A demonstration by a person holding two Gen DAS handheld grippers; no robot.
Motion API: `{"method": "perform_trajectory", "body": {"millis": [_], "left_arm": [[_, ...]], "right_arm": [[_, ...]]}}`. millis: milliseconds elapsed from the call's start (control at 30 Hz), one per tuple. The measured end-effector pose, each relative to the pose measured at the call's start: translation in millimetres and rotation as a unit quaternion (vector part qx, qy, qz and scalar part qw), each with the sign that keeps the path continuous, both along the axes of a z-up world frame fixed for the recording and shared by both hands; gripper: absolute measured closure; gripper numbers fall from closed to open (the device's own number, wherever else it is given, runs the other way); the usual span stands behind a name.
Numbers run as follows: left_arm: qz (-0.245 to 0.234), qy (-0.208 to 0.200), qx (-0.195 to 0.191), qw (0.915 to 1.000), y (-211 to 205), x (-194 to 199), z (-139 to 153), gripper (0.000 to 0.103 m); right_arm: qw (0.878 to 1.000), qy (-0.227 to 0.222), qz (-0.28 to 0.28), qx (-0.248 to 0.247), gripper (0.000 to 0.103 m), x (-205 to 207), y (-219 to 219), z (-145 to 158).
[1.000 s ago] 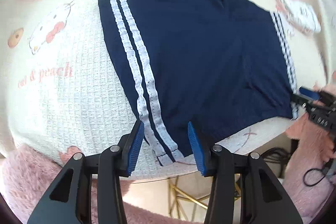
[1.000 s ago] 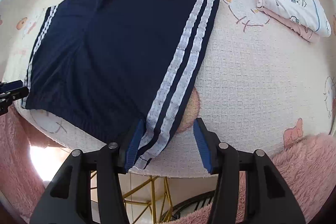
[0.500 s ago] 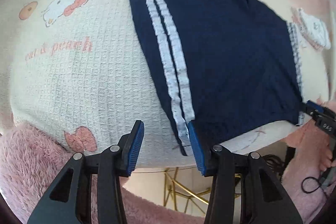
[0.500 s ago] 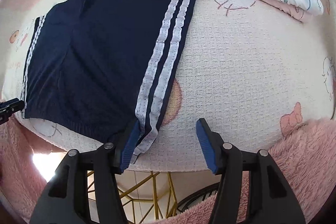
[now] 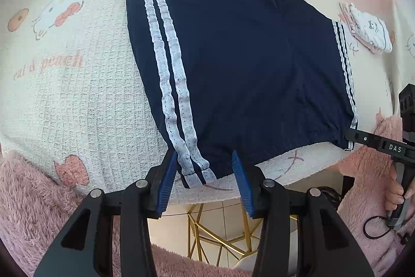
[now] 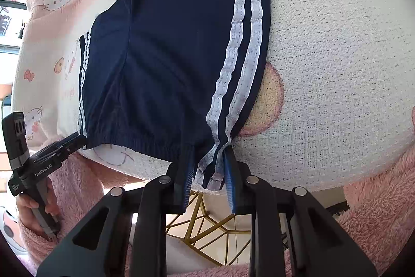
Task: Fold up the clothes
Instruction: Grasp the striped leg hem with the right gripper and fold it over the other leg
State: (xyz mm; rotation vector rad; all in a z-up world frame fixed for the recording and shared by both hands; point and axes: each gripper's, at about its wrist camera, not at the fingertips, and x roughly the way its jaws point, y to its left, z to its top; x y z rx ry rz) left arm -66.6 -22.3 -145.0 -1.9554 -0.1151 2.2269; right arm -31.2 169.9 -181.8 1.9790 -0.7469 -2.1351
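Navy shorts (image 5: 246, 64) with white side stripes lie flat on a cream waffle blanket (image 5: 85, 105). My left gripper (image 5: 203, 175) is open at the blanket's near edge. The striped waistband corner (image 5: 194, 168) lies between its blue pads without being pressed. In the right wrist view, my right gripper (image 6: 208, 173) is closing its jaws on the other striped waistband corner (image 6: 215, 147), and the fabric bunches between the pads. Each gripper also shows in the other's view: the right gripper (image 5: 373, 144) at the far waistband corner, the left gripper (image 6: 59, 147) held by a hand.
A small stack of folded clothes (image 5: 368, 33) lies on the blanket beyond the shorts, to the right. Fluffy pink sleeves (image 5: 39, 199) frame the near edge. A gold wire frame (image 5: 207, 225) and tiled floor show below the blanket's edge.
The right gripper has come in close and narrowed its jaws onto its striped corner. The left gripper has shifted sideways, so its striped corner now sits between its fingers.
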Motion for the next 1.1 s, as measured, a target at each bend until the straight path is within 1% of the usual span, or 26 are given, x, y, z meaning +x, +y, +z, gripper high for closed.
{"method": "perform_trajectory", "body": {"millis": [33,100,167,200,267,333,400,433,467,567,633,700,733,800,833,867,933,967,1033,1067,1100], "left_arm": [[0.002,0.002,0.003,1.0,-1.9,0.5,1.3,0.057],[0.008,0.006,0.012,0.9999,-8.8,1.9,5.1,0.057],[0.019,0.007,0.024,0.9995,-17.0,2.9,6.4,0.057],[0.024,0.007,0.029,0.9993,-21.1,3.4,7.0,0.057],[0.033,0.006,0.039,0.9987,-28.7,4.6,6.5,0.057],[0.037,0.003,0.042,0.9985,-34.0,7.7,2.3,0.057],[0.039,0.0,0.047,0.9981,-41.1,13.9,3.5,0.057],[0.04,-0.001,0.049,0.998,-42.0,6.9,1.6,0.057],[0.041,-0.001,0.053,0.9977,-44.8,7.9,1.5,0.057],[0.055,-0.002,0.071,0.9959,-56.9,9.7,0.2,0.057],[0.065,-0.007,0.081,0.9945,-65.8,10.3,-3.1,0.057],[0.075,-0.011,0.089,0.9932,-73.7,10.8,-4.8,0.057],[0.079,-0.011,0.094,0.9924,-77.4,11.2,-4.8,0.057],[0.08,-0.005,0.113,0.9903,-82.3,12.6,-1.3,0.057],[0.073,0.0,0.13,0.9888,-82.3,12.9,1.6,0.057],[0.066,0.005,0.147,0.987,-82.2,13.0,4.6,0.057],[0.041,0.018,0.155,0.9869,-75.7,10.0,11.0,0.057],[0.029,0.023,0.152,0.9877,-69.8,6.3,12.0,0.057],[0.005,0.025,0.147,0.9887,-49.9,-8.4,10.1,0.057],[-0.005,0.029,0.151,0.9881,-40.9,-16.8,9.0,0.057],[-0.012,0.031,0.156,0.9871,-22.8,-30.7,3.7,0.057]], "right_arm": [[1.0,0.003,-0.005,-0.005,0.088,-1.2,0.7,1.3],[0.999,0.017,-0.024,-0.02,0.093,-4.8,4.5,9.2],[0.998,0.034,-0.035,-0.039,0.094,-9.7,4.7,17.5],[0.998,0.042,-0.031,-0.043,0.094,-19.7,3.4,18.8],[0.998,0.062,-0.004,-0.033,0.094,-45.1,-2.5,25.0],[0.996,0.08,0.033,-0.02,0.094,-68.8,-31.3,39.4],[0.993,0.089,0.073,-0.017,0.094,-86.4,-37.5,50.4],[0.992,0.091,0.092,-0.016,0.094,-95.8,-52.4,51.1],[0.989,0.093,0.11,-0.016,0.094,-105.2,-67.2,51.9],[0.983,0.083,0.164,-0.02,0.094,-123.6,-116.8,39.4],[0.98,0.055,0.192,-0.013,0.094,-129.7,-137.0,19.0],[0.978,0.023,0.207,0.013,0.092,-133.7,-154.2,-5.9],[0.978,0.019,0.207,0.015,0.092,-130.8,-155.4,-9.8],[0.981,0.029,0.193,-0.007,0.089,-122.3,-146.7,-2.7],[0.982,0.039,0.183,-0.021,0.084,-117.2,-139.0,4.7],[0.983,0.053,0.17,-0.033,0.081,-111.4,-128.4,15.2],[0.985,0.083,0.141,-0.047,0.08,-99.6,-103.5,34.6],[0.987,0.092,0.127,-0.04,0.08,-94.5,-90.1,39.8],[0.989,0.104,0.102,-0.007,0.08,-85.8,-65.0,42.4],[0.99,0.103,0.093,0.008,0.079,-82.3,-54.2,40.2],[0.992,0.092,0.088,0.021,0.079,-80.2,-45.9,33.1]]}}
